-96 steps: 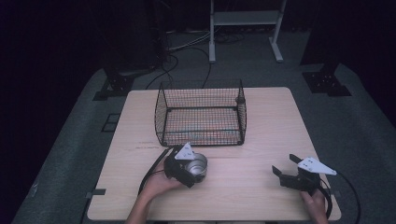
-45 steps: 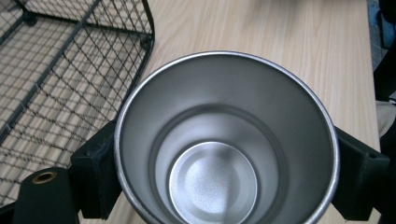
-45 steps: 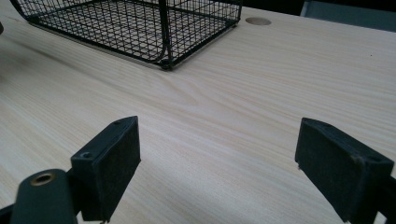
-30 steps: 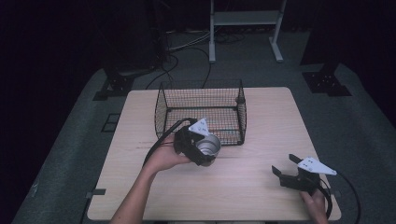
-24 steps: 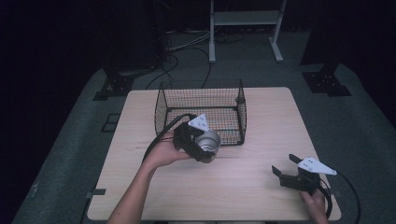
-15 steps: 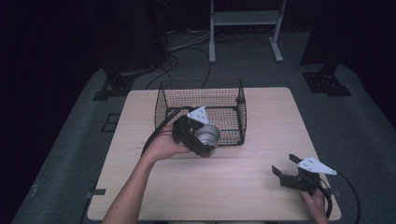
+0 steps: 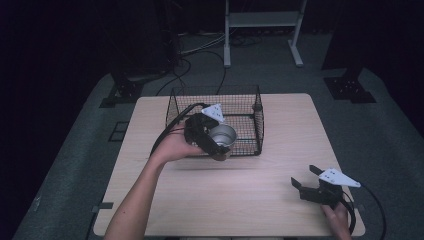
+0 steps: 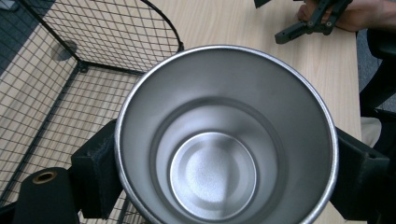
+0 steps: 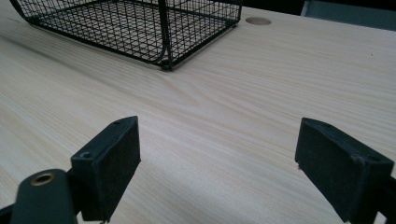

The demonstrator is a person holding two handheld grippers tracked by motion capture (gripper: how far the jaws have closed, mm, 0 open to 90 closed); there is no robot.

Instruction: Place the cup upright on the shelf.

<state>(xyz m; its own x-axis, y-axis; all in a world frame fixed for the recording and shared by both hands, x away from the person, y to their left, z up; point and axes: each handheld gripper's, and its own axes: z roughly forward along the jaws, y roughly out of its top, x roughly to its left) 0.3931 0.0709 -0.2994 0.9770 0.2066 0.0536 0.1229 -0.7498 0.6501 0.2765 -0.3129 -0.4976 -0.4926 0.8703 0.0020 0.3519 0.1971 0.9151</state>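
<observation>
The left gripper (image 7: 212, 142) is gripping a shiny round steel cup (image 7: 222, 135) with its open mouth facing the camera, holding it at the near wall of the black wire basket (image 7: 257, 117) on the pale wooden table (image 7: 240, 185). Well off to its right, the right gripper (image 7: 303, 178) is resting near the table's front edge, jaws spread and nothing between them.

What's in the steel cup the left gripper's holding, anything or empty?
Empty. The left gripper view looks straight down into the steel cup and shows only its bare metal bottom, with the left gripper clamped on its sides.

No text, label, brand, number or sign can be read anywhere.
</observation>
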